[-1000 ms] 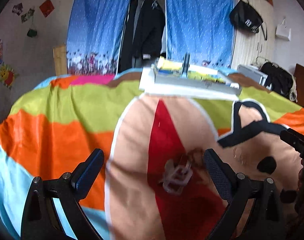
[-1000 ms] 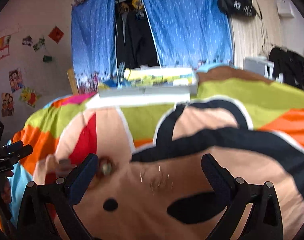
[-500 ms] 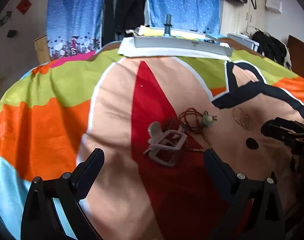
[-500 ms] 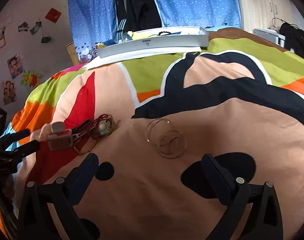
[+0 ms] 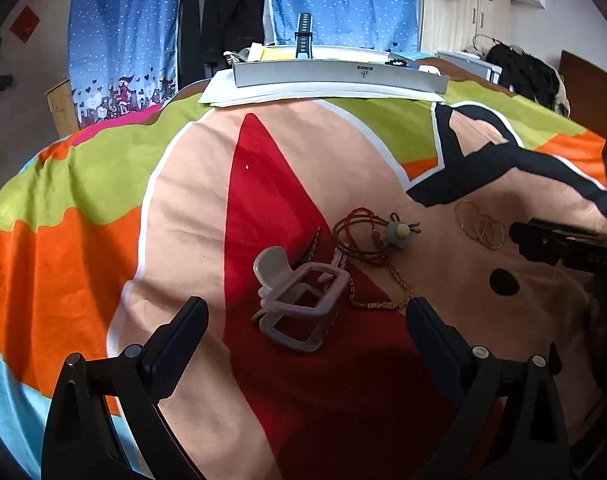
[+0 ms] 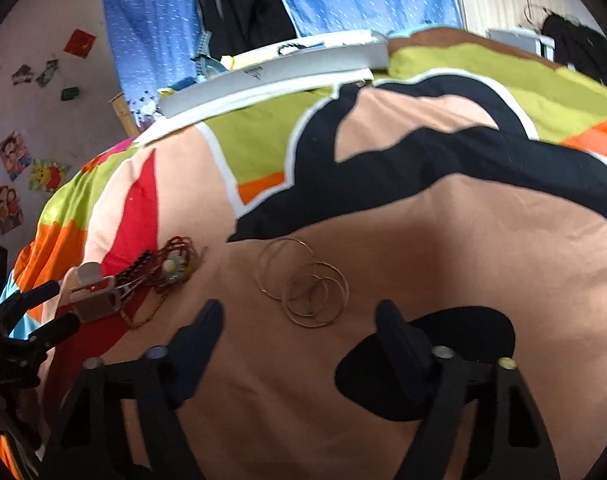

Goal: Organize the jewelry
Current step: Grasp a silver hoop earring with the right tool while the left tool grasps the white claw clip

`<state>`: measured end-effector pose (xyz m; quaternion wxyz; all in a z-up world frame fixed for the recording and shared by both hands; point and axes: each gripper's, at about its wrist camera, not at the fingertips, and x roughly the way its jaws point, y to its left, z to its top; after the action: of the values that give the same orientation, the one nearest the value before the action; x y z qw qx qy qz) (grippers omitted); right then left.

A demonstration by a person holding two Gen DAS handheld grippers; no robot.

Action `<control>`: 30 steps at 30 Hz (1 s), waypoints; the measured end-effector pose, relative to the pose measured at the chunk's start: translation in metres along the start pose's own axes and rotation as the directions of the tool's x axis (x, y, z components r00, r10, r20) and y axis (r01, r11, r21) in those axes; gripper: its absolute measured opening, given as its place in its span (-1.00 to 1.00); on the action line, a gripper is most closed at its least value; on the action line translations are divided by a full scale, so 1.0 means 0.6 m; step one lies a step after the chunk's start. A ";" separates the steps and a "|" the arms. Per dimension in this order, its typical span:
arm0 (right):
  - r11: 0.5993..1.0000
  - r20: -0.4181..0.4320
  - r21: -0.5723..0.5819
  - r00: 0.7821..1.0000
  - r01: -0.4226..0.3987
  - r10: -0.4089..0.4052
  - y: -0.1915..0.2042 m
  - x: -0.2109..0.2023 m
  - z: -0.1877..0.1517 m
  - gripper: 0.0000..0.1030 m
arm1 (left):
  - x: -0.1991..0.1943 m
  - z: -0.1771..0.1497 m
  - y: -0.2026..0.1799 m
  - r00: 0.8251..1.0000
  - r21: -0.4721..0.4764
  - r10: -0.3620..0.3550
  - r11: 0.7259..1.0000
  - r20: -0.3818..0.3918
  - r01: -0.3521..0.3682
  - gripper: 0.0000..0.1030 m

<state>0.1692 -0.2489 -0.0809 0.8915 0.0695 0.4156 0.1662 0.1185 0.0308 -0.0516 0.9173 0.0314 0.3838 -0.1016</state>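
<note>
Since half a second earlier, the right gripper (image 6: 299, 320) had been brought lower and nearer the thin gold hoops (image 6: 307, 284), with its jaws narrowed somewhat yet held apart and empty; a pick of the hoops was judged imminent. The left gripper (image 5: 303, 320) was kept spread wide and empty before the white hair claw (image 5: 299, 300), beside which a red cord bracelet (image 5: 359, 240) and a gold chain (image 5: 383, 300) lay tangled. Everything rested on a colourful cartoon bedspread (image 5: 103, 200); a grey tray (image 5: 339, 74) stood at its far edge, before blue curtains (image 5: 123, 32).
</note>
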 end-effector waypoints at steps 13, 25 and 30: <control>0.998 -0.052 -0.001 0.997 0.059 -0.059 -0.016 0.033 0.004 -0.71 | 0.030 -0.001 0.000 0.998 0.001 0.012 1.000 -0.063 -0.012 0.38; 0.998 -0.010 -0.027 0.998 0.062 -0.062 -0.007 0.018 -0.001 -0.94 | 0.032 0.001 0.009 0.997 -0.036 0.004 0.999 -0.074 -0.007 -0.26; 0.996 0.025 -0.068 0.998 0.055 -0.054 0.009 0.005 -0.001 -0.94 | 0.018 0.003 -0.006 0.998 -0.026 -0.010 1.000 -0.055 0.008 -0.32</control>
<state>0.1695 -0.2428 -0.0819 0.9024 0.0296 0.4009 0.1551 0.1266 0.0254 -0.0581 0.9062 0.0206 0.4103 -0.0999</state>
